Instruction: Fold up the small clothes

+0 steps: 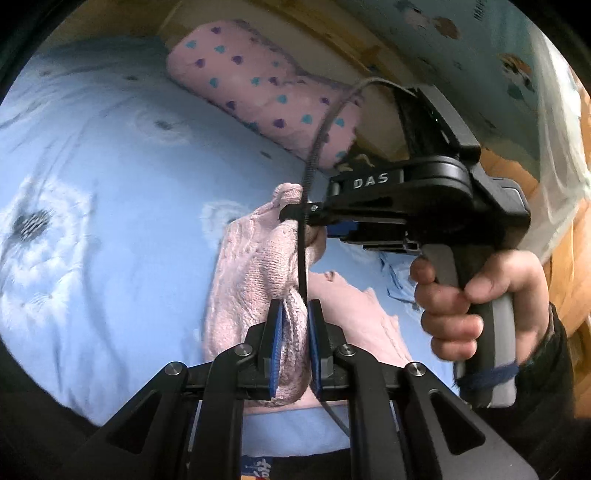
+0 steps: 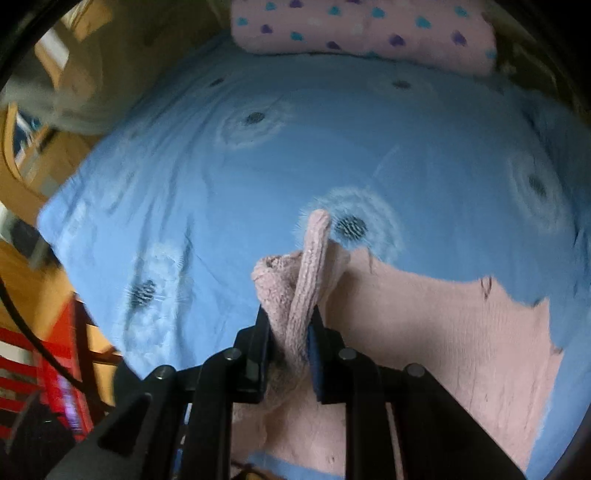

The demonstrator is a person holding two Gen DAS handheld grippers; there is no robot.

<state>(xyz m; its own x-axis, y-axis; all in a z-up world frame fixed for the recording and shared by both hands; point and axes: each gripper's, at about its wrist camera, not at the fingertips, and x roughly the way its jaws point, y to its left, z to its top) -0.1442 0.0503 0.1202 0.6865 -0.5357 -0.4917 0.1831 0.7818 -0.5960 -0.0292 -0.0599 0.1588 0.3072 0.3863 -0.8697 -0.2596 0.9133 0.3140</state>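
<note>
both views are taken close above the blue bedsheet [image 1: 110,221], angled downward; the pink spotted pillow [image 2: 362,33] at its far edge is shared.

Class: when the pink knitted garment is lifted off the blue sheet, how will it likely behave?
Probably floppy: the pink garment bunches and droops between both tools. Likely light, since a pinched edge lifts it. Its fuzzy knit probably grips the pads rather than slipping.

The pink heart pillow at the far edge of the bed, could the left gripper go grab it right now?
Probably not: the left gripper is shut on the pink knit garment, and the right gripper also holds it, ahead toward the pillow.
</note>
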